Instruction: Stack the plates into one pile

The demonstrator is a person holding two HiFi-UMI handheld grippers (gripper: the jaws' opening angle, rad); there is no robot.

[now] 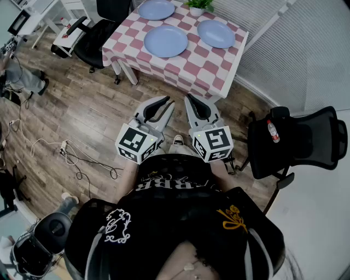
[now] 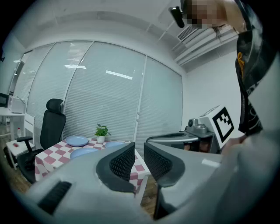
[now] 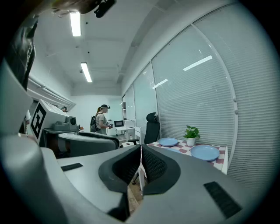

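Both pairs of jaws are closed on nothing, so reaching in like this would likely shove a plate across the checkered surface (image 1: pixel 203 61), perhaps off its edge, rather than grip a rim. Your left gripper (image 1: pixel 164 103) and right gripper (image 1: pixel 190 101) hang side by side, well short of the surface. Three blue plates lie apart on it, ahead of you: the near plate (image 1: pixel 165 41), the right plate (image 1: pixel 216 33), and the far plate (image 1: pixel 156 9) beside a potted plant (image 1: pixel 198 5).

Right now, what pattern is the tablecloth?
The tablecloth is a pink-and-white check, clearest in the head view.
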